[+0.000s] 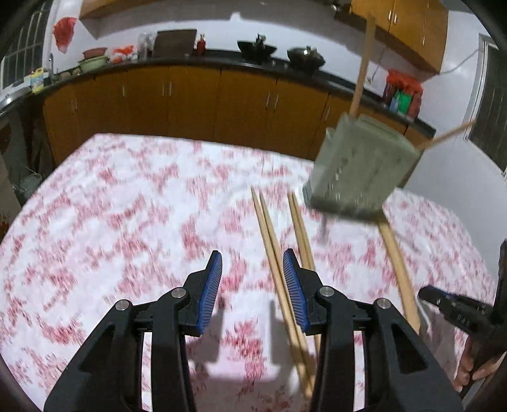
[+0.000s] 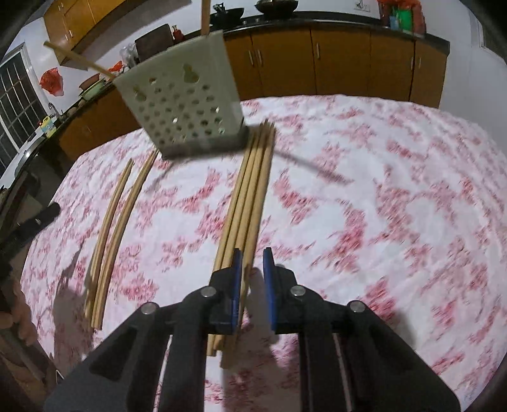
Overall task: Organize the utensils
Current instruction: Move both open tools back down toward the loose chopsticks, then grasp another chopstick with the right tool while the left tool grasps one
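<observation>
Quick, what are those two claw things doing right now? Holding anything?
Left gripper: jaws open, holding nothing, above the chopsticks.
Right gripper: jaws open a little around the chopstick bundle, not clamped.

So the utensil holder sits at the far side of the table, two chopsticks standing in it. In front of it lies a bundle of chopsticks — pointing at the holder, near end by the right gripper. Left of that, two more pairs lie side by side. Behind the table runs a cabinet counter — pots on top.
</observation>
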Available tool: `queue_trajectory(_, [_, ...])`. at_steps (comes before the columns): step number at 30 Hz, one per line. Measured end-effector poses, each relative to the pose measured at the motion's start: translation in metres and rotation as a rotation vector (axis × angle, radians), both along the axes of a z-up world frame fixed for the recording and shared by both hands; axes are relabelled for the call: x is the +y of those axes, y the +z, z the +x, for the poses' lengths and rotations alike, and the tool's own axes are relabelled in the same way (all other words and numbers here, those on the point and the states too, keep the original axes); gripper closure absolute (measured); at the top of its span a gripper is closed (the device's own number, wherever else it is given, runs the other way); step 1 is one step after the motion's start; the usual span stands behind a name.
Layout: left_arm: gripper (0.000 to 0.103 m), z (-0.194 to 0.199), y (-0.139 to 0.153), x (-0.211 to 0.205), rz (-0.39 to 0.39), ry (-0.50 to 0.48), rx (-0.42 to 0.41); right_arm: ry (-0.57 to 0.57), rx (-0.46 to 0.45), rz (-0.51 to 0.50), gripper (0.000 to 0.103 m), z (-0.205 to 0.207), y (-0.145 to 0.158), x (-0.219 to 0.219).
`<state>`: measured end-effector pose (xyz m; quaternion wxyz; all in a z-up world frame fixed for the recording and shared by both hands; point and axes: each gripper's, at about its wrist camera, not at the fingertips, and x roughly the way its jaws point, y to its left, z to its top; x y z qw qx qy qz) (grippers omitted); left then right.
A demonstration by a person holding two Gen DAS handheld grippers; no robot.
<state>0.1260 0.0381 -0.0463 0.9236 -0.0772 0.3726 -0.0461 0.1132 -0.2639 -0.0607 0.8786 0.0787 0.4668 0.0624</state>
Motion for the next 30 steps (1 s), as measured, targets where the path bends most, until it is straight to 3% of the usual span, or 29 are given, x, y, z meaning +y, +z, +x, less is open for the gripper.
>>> queue_trajectory(10, [0.064,-0.006,-0.029,-0.008,0.018,-0.025,0.066,-0.003,0.004,-0.029,0.09,0.001,-0.005,0.002])
queue_trajectory(16, [0.071,-0.005,-0.034,-0.013,0.001,-0.052,0.089,-0.014,-0.01,-0.108,0.094,0.004,-0.007,0.005])
queue_trajectory(26, [0.085,-0.004,-0.045,-0.025,0.011,-0.105,0.125,-0.07,-0.028,-0.103,0.095,0.014,-0.011,-0.017])
queue_trajectory(30, [0.085,-0.003,-0.045,-0.027,0.03,-0.108,0.126,-0.075,-0.036,-0.114,0.095,0.02,-0.012,-0.018])
